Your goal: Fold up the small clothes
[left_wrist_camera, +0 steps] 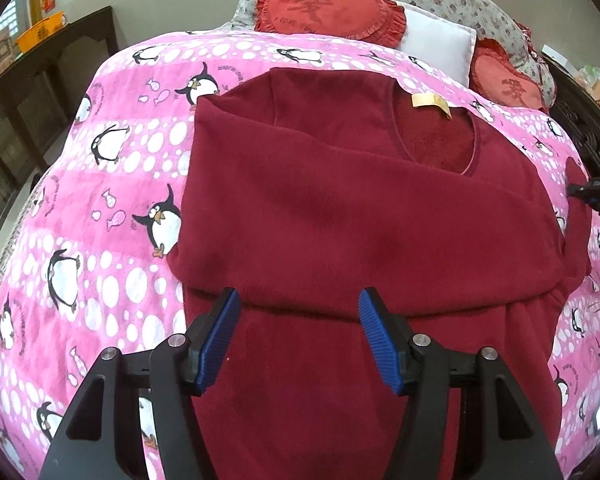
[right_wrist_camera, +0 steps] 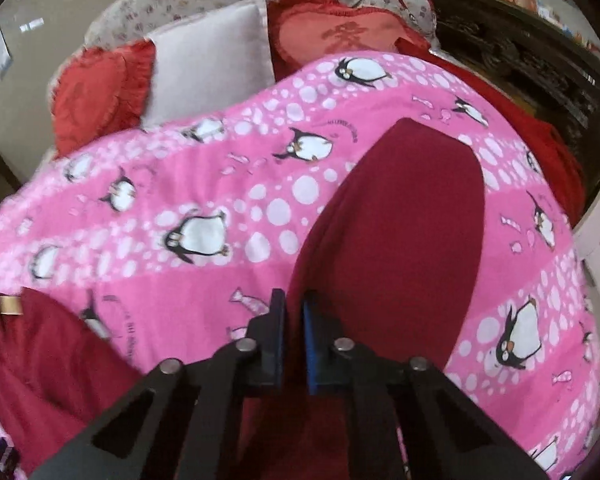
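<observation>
Fleece maroon top | left gripper spread | right gripper pinching sleeve

Pink penguin blanket; red heart cushions w/ white pillow

Both my grippers angled steeply downward, one parted, one closed.
My left gripper stands with its blue pads apart, nothing pinched between them. My right gripper has its jaws drawn nearly together, nipping dark red fabric.
</observation>
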A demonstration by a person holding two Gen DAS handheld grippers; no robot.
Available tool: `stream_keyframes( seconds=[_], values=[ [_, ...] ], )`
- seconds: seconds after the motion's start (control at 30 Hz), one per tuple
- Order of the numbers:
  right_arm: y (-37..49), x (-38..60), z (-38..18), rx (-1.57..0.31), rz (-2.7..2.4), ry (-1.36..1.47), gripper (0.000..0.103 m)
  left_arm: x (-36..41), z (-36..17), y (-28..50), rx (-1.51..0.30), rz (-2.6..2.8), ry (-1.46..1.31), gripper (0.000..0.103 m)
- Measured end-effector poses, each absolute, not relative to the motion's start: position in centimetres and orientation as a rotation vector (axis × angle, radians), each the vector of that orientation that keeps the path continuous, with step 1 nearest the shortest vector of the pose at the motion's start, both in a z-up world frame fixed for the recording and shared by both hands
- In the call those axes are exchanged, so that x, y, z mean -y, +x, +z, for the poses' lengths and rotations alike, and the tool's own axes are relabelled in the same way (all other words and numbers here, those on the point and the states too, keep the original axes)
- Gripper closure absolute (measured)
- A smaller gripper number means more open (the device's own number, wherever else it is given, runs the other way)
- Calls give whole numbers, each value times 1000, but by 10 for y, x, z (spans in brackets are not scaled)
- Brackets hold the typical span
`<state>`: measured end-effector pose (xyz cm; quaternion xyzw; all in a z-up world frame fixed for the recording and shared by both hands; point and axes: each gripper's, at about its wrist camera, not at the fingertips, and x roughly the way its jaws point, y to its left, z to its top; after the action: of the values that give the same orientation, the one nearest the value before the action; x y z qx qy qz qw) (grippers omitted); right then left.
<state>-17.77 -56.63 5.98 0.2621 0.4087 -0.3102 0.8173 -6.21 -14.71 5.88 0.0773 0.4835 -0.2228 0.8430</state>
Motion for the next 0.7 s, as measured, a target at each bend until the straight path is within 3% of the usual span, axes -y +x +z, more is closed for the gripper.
stream_keyframes(
  seconds=[0.3,0.47,0.5,0.53,0.6,0.7],
  values=[
    [-235,509,156,-632,-287,654,96,118,77,-58,-991,-427,90,61],
    [-226,403,162,-690,7,523,95,106,87,-58,-983,-416,18,61],
    [-222,383,149,-727,44,504,87,106,87,-59,-987,-424,9,61],
    [-217,364,132,-787,60,473,69,106,88,-59,-994,-441,0,61],
    [-207,334,98,-935,41,397,55,110,90,-61,-1003,-472,-10,61],
    [-213,310,69,-1003,8,326,55,120,96,-63,-979,-520,-1,61]
  ],
)
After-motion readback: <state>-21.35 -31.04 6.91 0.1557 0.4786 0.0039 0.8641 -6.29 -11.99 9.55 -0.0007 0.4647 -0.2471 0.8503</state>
